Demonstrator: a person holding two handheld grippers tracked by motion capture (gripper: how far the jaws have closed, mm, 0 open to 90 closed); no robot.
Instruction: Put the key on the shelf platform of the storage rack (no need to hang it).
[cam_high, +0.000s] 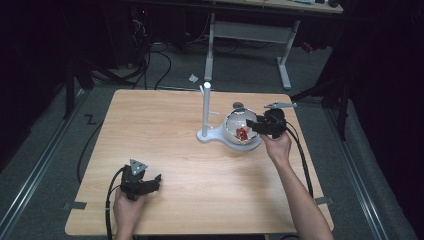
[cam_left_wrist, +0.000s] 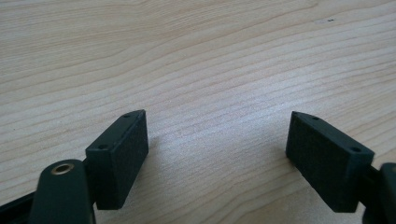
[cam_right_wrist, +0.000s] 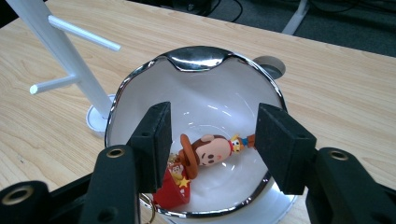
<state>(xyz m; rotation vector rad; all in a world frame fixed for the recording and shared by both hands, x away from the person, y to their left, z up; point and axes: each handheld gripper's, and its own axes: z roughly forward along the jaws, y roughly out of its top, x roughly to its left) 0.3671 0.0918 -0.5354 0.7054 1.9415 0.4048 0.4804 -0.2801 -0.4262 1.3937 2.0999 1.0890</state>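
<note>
Wooden table (cam_high: 165, 130) held a bowl (cam_right_wrist: 140, 88); the right gripper (cam_right_wrist: 212, 144) pinched its light, dangly charm (cam_right_wrist: 205, 151) by the figure's ends.

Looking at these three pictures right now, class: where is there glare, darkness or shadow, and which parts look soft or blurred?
High view: the room around the lit table is nearly black. Right gripper view: glare streaks the chrome rim of the bowl; the figure keychain is sharp, while the right hand-held gripper looks soft at the bottom edge. Left gripper view: the left hand-held gripper casts soft shadows on sharp wood grain.
</note>
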